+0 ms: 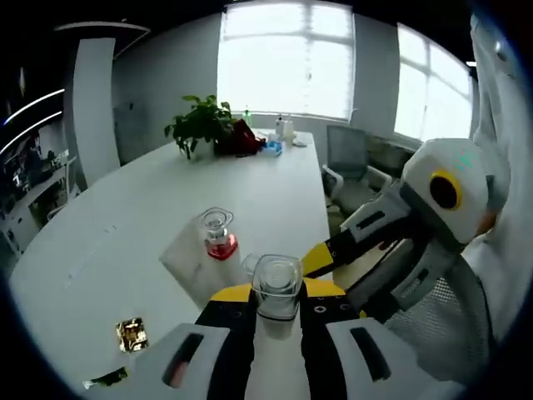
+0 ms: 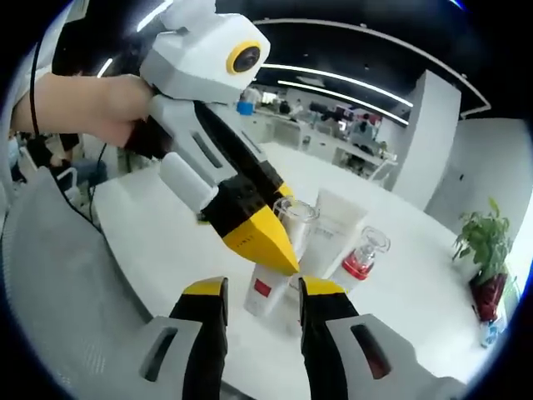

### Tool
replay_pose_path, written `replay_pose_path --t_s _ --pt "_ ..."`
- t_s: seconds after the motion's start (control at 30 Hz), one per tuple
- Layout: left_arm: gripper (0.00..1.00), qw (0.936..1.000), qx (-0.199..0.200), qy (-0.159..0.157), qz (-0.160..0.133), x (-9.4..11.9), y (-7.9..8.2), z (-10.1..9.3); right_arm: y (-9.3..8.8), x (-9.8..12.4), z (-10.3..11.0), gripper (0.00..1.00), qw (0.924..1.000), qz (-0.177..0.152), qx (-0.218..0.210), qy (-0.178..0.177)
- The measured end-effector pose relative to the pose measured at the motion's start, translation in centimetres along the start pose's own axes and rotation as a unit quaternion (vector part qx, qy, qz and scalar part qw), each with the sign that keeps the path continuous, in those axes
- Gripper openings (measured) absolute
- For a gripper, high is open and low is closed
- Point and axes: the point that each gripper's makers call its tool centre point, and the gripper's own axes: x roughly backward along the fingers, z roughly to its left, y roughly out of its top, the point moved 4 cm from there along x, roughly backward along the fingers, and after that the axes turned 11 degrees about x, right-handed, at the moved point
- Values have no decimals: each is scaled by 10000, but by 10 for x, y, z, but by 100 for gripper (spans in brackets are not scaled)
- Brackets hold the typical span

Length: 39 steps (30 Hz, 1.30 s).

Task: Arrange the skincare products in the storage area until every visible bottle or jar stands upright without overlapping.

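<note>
Two yellow-tipped grippers meet over a long white table (image 1: 275, 192). In the left gripper view, the left gripper (image 1: 277, 304) is clamped on a clear, round-capped bottle (image 1: 276, 285), held upright between its jaws near the table's closest edge. Just beyond it a white squeeze tube (image 1: 187, 254) lies flat, and a small clear bottle with red liquid (image 1: 220, 237) stands upright touching it. A gold foil wrapper (image 1: 132, 334) lies apart toward the left edge, and a green potted plant (image 1: 200, 123) sits at the far end. The right gripper (image 1: 321, 254) reaches in from the right beside the held bottle. In the right gripper view, the right gripper's (image 2: 261, 302) jaws stand apart, with a white bottle bearing a red label (image 2: 266, 289) between them; no writing on the label can be read.
</note>
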Motion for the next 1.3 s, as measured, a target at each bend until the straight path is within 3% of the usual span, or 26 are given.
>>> replay_pose_path --t_s 0.1,0.4,0.47,0.6,1.0,1.3 --pt "21 10000 -21 4 29 -6 -4 3 -2 -1 1 43 10000 63 -30 33" --pt "21 10000 71 50 -4 4 -3 1 -6 1 -8 62 9993 212 -214 -203" --pt "21 10000 50 65 35 -27 -11 7 -8 1 -11 66 9989 248 -299 -275" --pt "21 10000 -9 52 73 -37 -18 18 -11 1 -14 73 9980 311 -446 -329" --pt "21 10000 4 58 61 -53 -30 31 -12 1 -15 78 9967 345 -634 -374" --pt "21 9999 -57 38 94 -59 -36 37 -18 1 -18 89 9952 473 -738 -433"
